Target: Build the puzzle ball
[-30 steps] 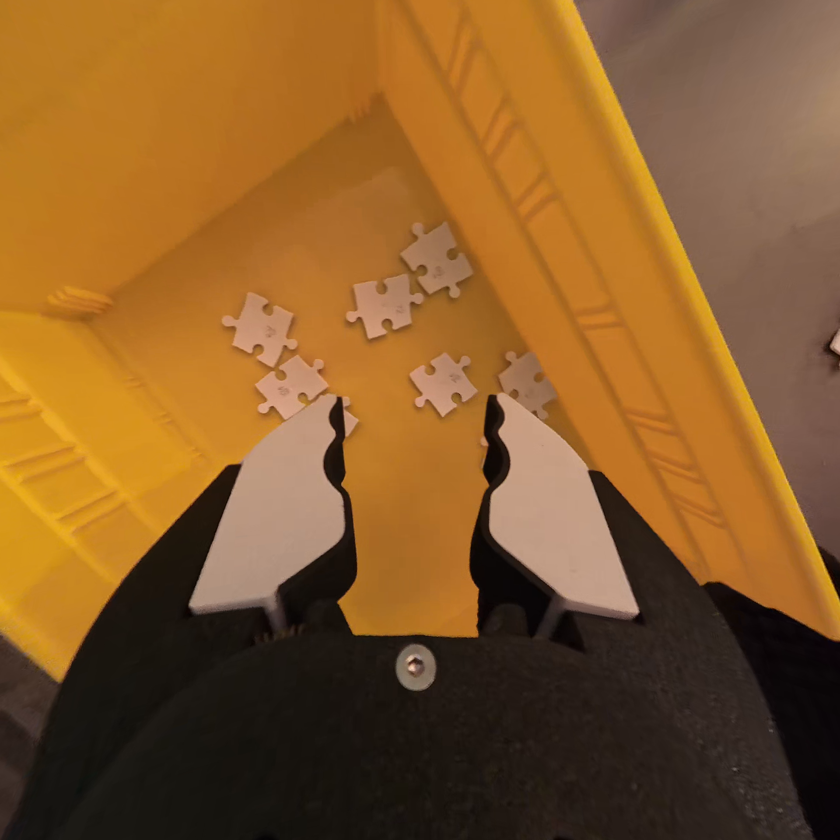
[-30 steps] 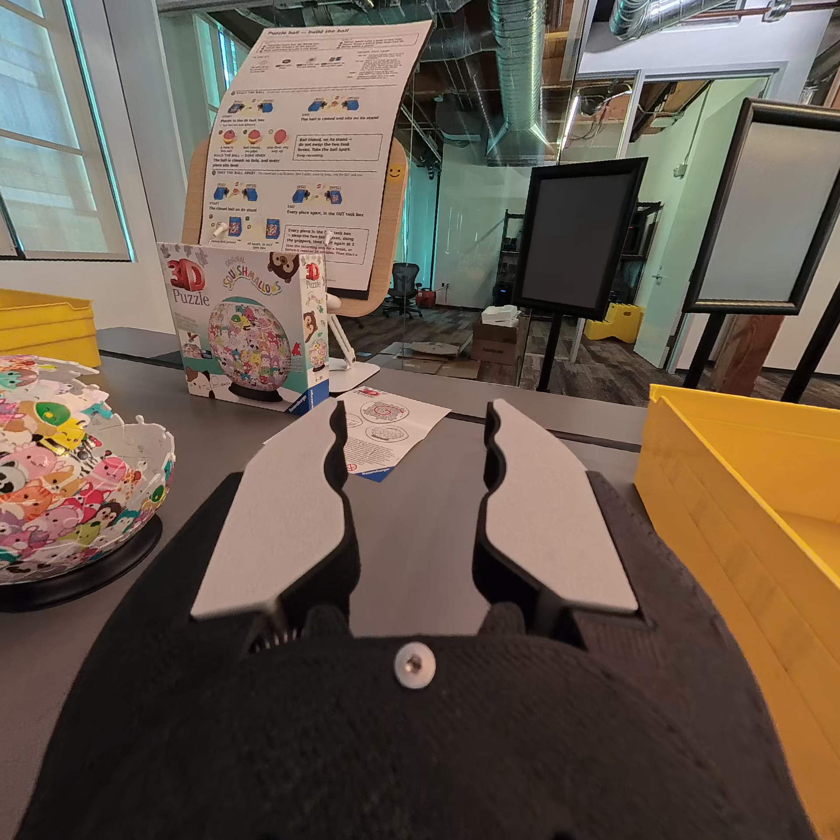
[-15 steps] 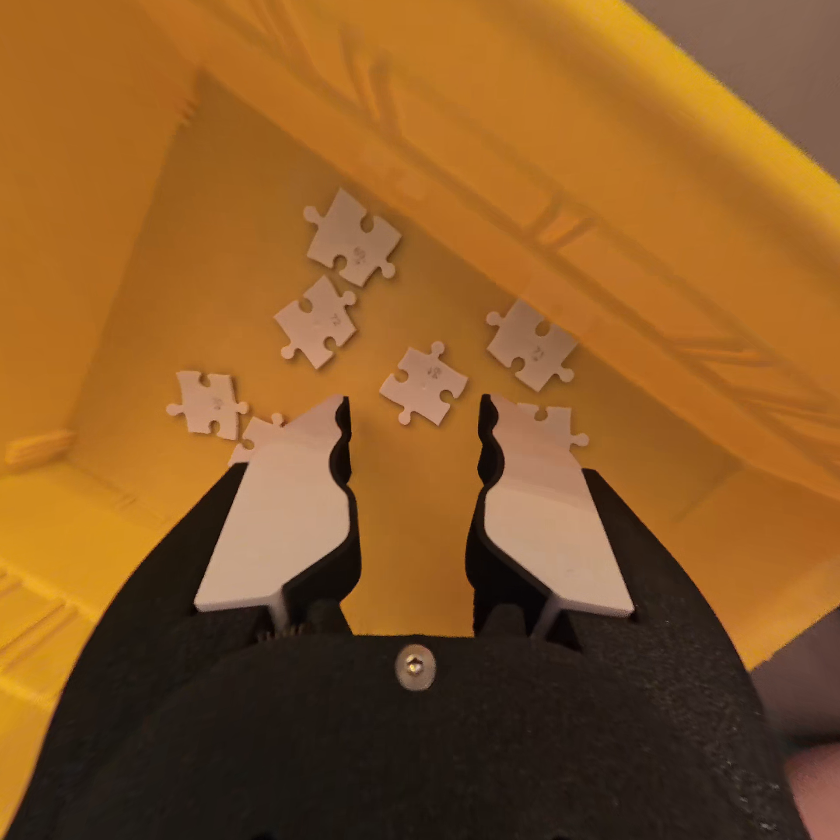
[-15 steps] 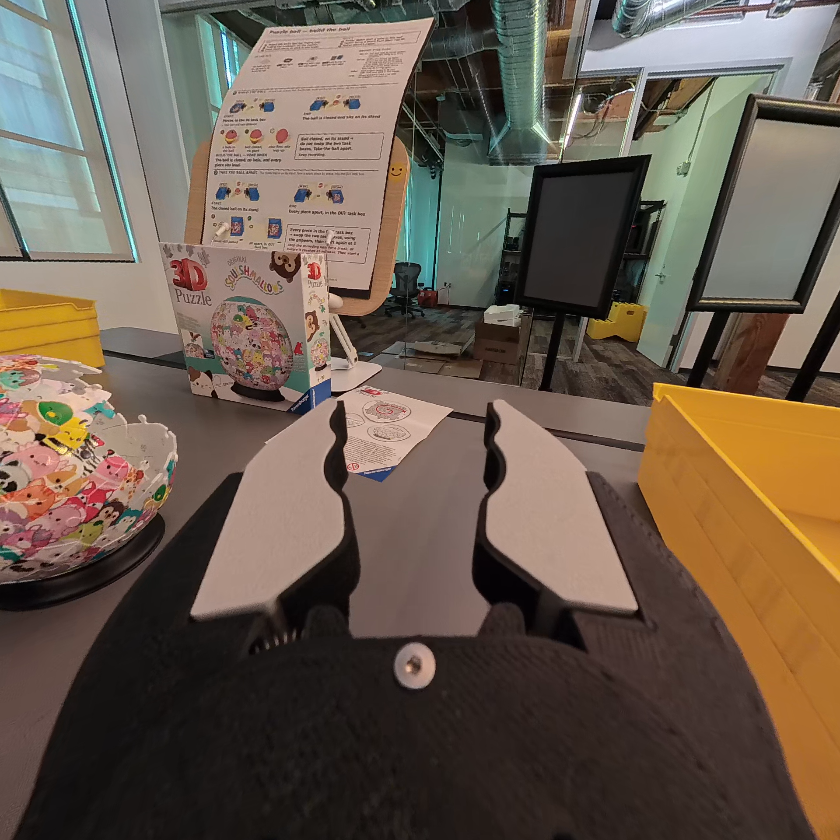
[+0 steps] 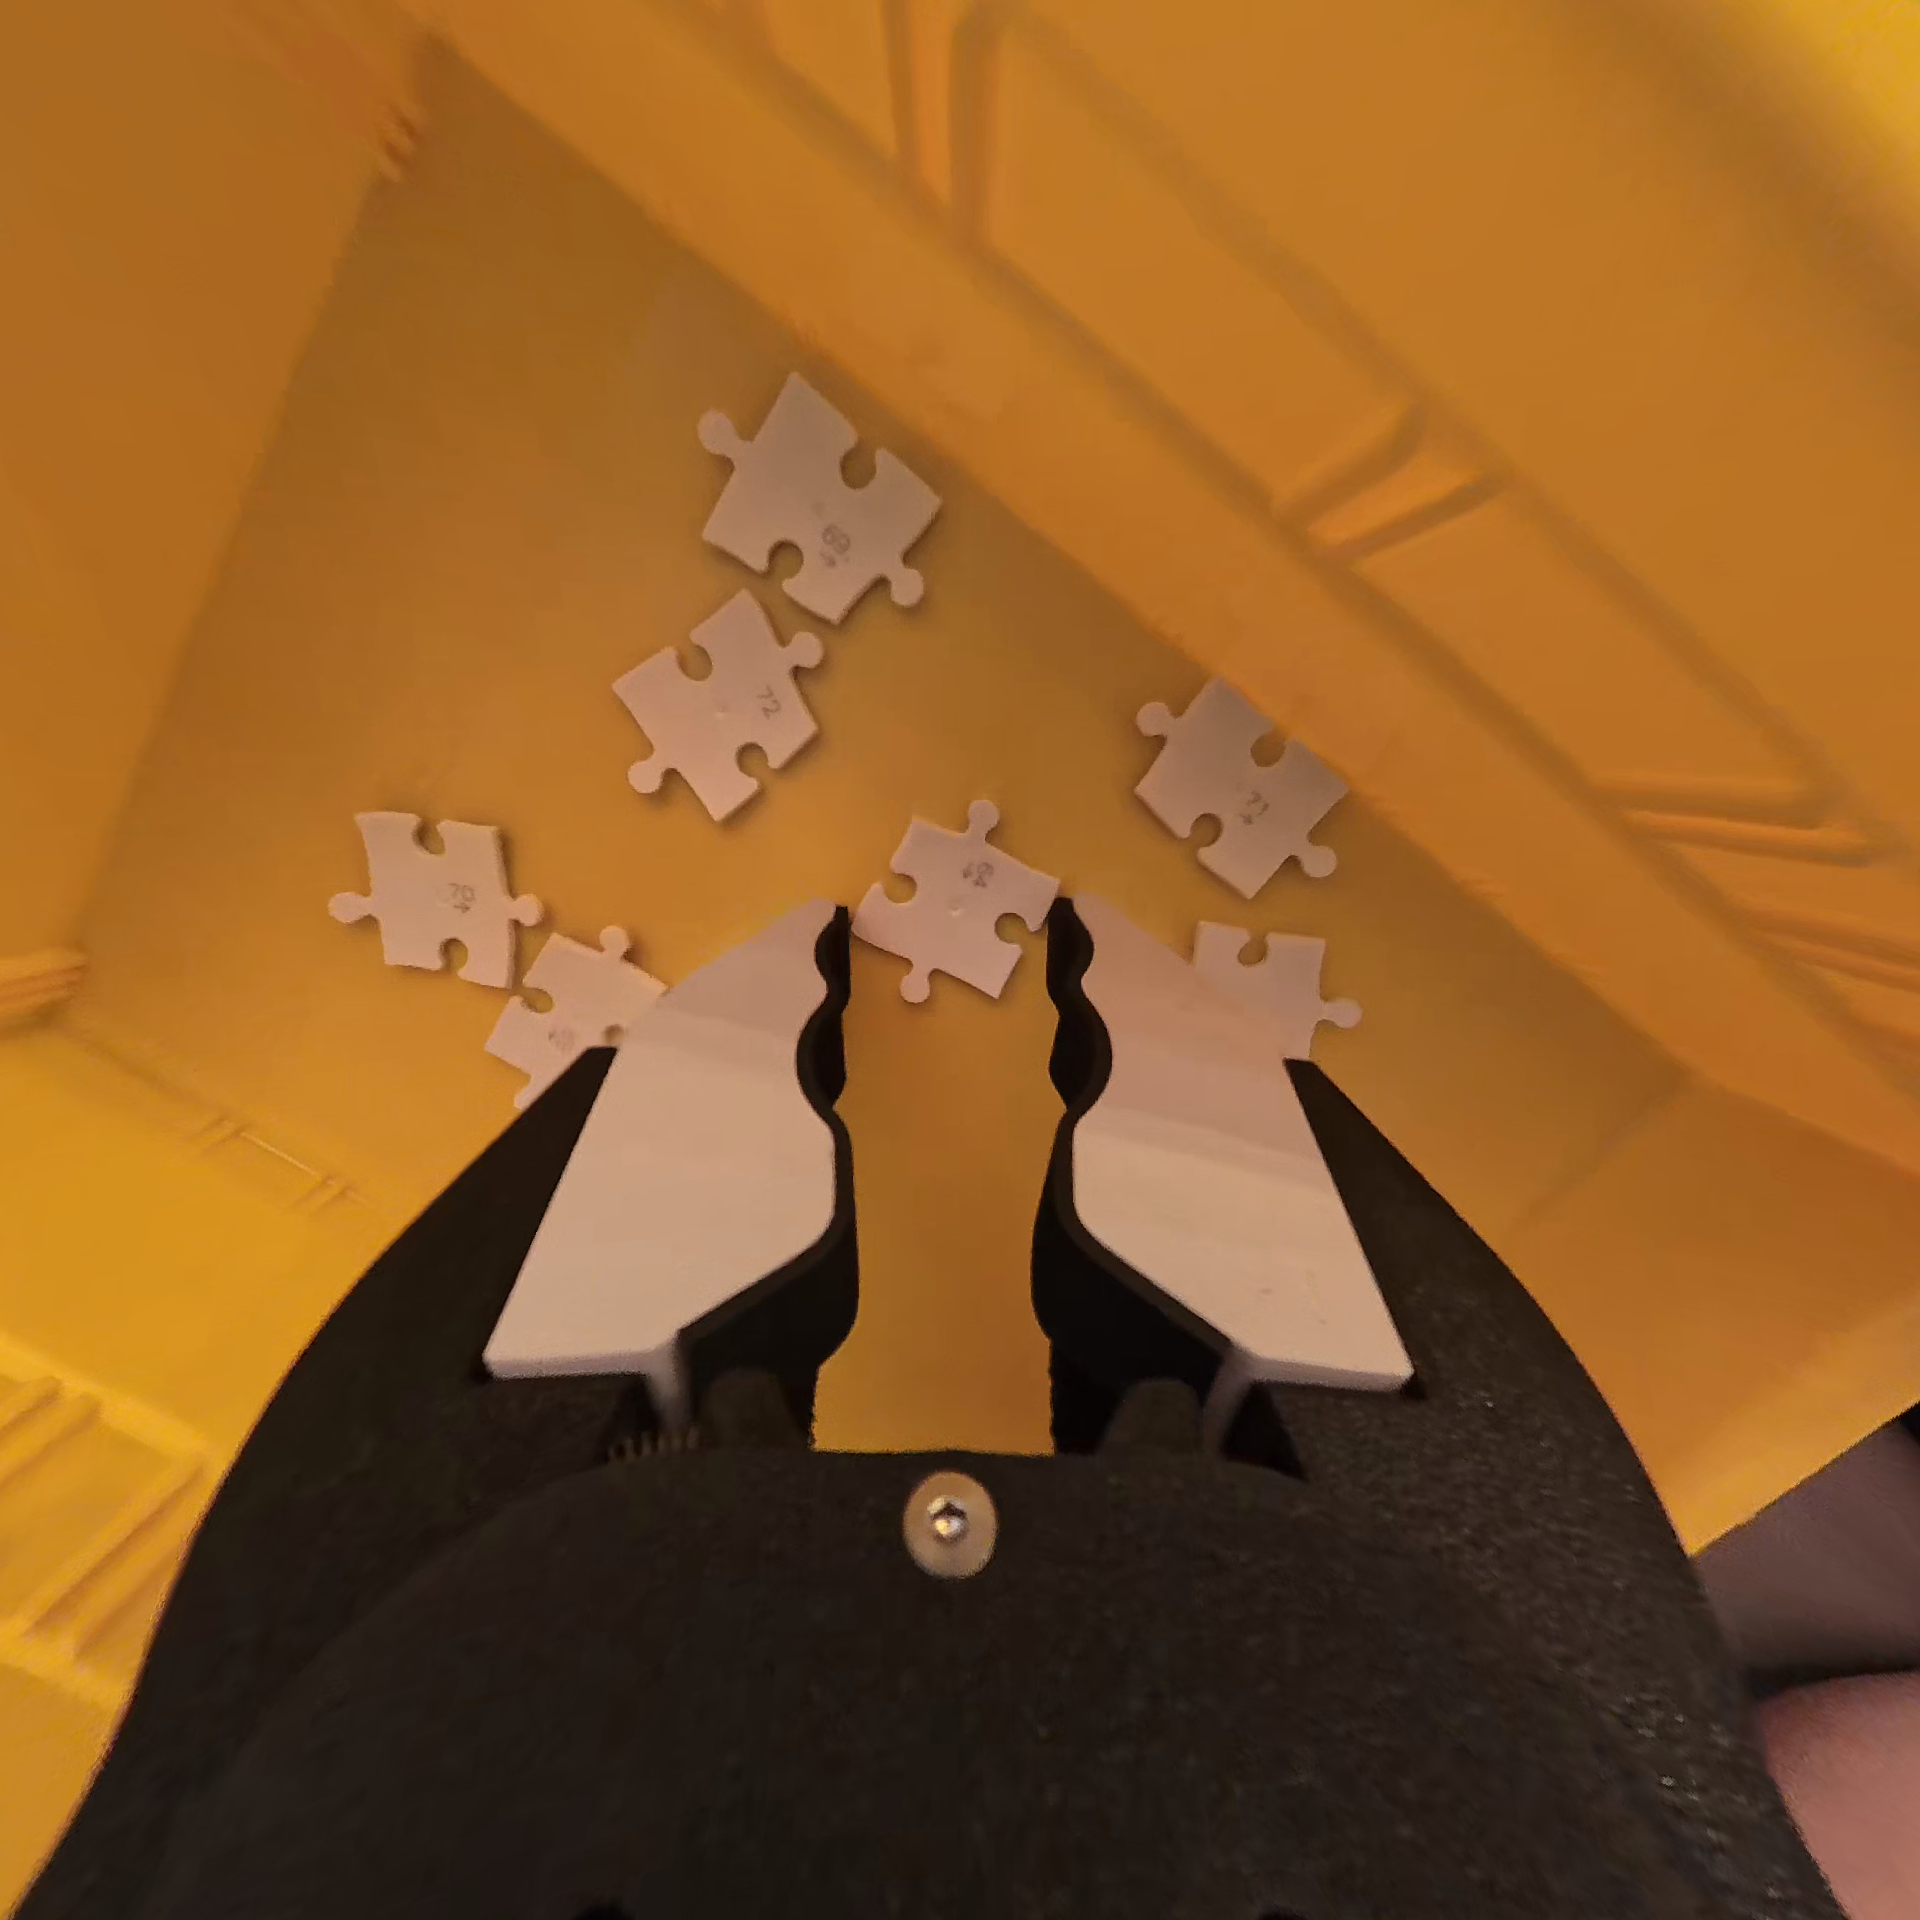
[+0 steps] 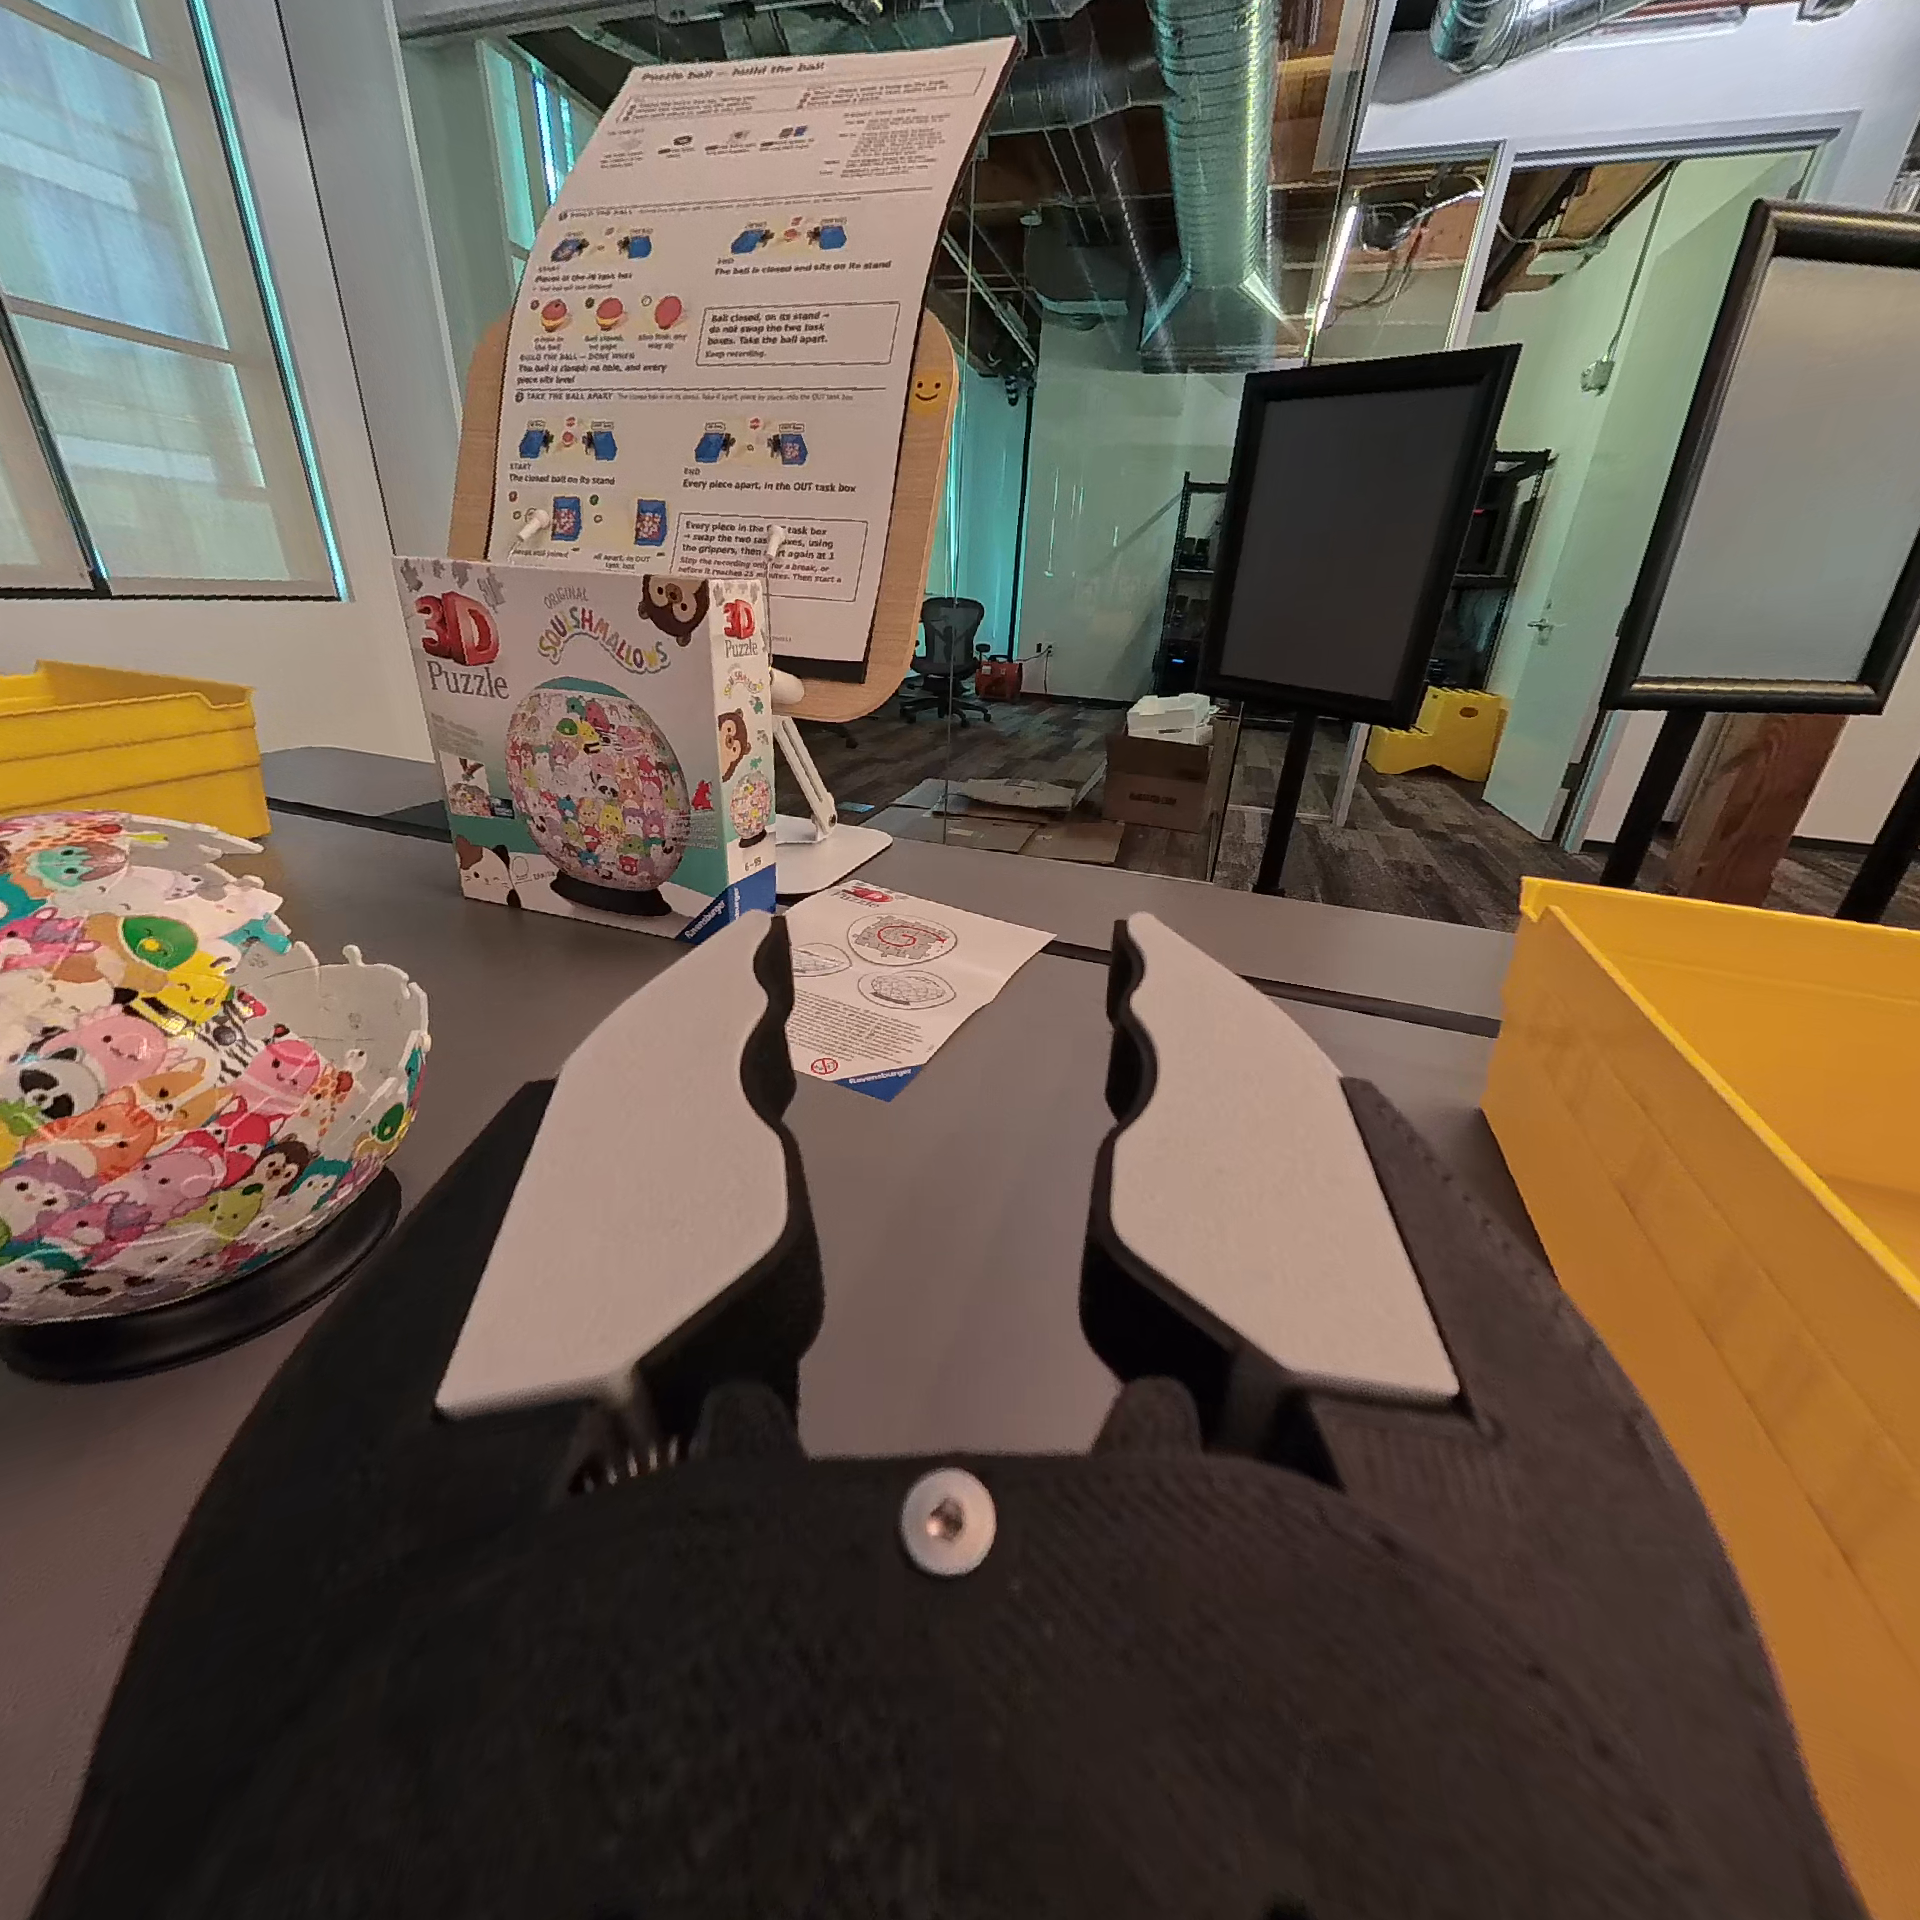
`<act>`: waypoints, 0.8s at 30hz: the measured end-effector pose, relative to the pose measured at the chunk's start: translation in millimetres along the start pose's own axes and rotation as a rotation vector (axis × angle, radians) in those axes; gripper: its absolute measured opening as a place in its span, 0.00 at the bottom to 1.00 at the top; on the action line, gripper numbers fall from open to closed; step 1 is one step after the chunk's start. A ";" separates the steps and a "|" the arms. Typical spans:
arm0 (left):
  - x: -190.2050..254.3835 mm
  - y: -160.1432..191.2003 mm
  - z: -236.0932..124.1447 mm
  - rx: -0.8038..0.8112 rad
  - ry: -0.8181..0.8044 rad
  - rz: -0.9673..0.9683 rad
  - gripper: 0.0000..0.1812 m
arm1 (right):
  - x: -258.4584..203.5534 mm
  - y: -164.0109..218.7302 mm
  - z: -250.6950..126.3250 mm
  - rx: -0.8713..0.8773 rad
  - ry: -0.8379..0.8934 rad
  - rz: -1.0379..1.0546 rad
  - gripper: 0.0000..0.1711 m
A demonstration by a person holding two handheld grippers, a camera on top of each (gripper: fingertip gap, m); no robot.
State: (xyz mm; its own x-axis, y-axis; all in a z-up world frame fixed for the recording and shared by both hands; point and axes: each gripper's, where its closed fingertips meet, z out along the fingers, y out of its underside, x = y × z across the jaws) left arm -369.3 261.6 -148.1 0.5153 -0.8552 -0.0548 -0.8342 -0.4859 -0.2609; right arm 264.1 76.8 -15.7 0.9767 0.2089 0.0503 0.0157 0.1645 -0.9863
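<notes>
My left gripper (image 5: 948, 920) is open inside a yellow bin (image 5: 1195, 436), low over its floor. Several white puzzle pieces lie face down there. One piece (image 5: 961, 920) lies right between my fingertips, its corners close to both tips. Other pieces lie ahead (image 5: 722, 707), to the left (image 5: 442, 899) and to the right (image 5: 1236, 790). My right gripper (image 6: 940, 940) is open and empty above the dark table (image 6: 987, 1195). The part-built colourful puzzle ball (image 6: 177, 1081) sits on a black stand (image 6: 208, 1309) at its left, open at the top.
A puzzle box (image 6: 592, 748) and a folded leaflet (image 6: 894, 987) lie ahead of the right gripper. A yellow bin (image 6: 1704, 1122) stands at the right, stacked yellow bins (image 6: 125, 727) at the far left. An instruction sheet (image 6: 748, 343) stands behind the box. Left tips to right tips: about 65 centimeters.
My left gripper has moved down and forward in the bin and turned, so one piece now lies between its fingertips. Its jaws have narrowed a little. The right gripper has barely moved.
</notes>
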 end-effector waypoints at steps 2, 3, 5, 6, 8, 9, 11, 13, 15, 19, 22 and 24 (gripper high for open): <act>-2.3 -0.5 -8.4 -0.003 -0.030 -0.011 0.20 | 0.3 -0.7 -0.3 0.003 0.002 0.000 0.34; -4.8 -3.2 -16.9 0.017 -0.054 -0.025 0.20 | 0.6 -1.1 -0.4 0.005 0.003 0.000 0.34; -9.4 -13.0 -44.4 0.086 -0.116 -0.065 0.20 | 1.2 -1.7 -0.7 0.008 0.005 0.004 0.34; -9.0 -20.9 -63.4 0.141 -0.149 -0.085 0.20 | 1.5 -2.4 -1.1 0.011 0.007 0.006 0.34; 14.3 -43.5 -103.6 0.282 -0.128 -0.080 0.20 | 1.5 -3.7 -1.9 0.019 0.005 0.013 0.35; 36.8 -56.8 -121.3 0.349 -0.081 -0.044 0.20 | 1.2 -4.8 -2.2 0.024 0.002 0.017 0.35; 89.3 -79.9 -143.3 0.421 0.002 0.082 0.20 | 0.0 -8.1 -3.2 0.040 -0.006 0.023 0.35; 132.8 -96.4 -139.7 0.392 0.006 0.232 0.20 | -1.5 -12.0 -4.4 0.058 -0.015 0.029 0.34; 163.6 -110.2 -115.0 0.299 -0.033 0.355 0.20 | -2.9 -14.7 -5.4 0.073 -0.025 0.041 0.35; 219.7 -138.6 -56.0 0.211 0.035 0.522 0.20 | -8.6 -20.5 -7.7 0.104 -0.056 0.064 0.34; 233.0 -148.9 -24.4 0.161 0.064 0.664 0.20 | -14.3 -24.9 -8.7 0.127 -0.085 0.079 0.34; 236.8 -149.9 -3.7 0.092 0.113 0.743 0.20 | -19.0 -29.1 -7.9 0.143 -0.118 0.094 0.34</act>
State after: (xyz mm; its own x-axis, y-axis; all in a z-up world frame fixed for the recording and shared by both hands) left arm -122.9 131.2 -118.4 -0.2036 -0.9675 -0.1497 -0.9320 0.2383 -0.2731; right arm 246.7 60.4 10.8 0.9403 0.3399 -0.0147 -0.1132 0.2720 -0.9556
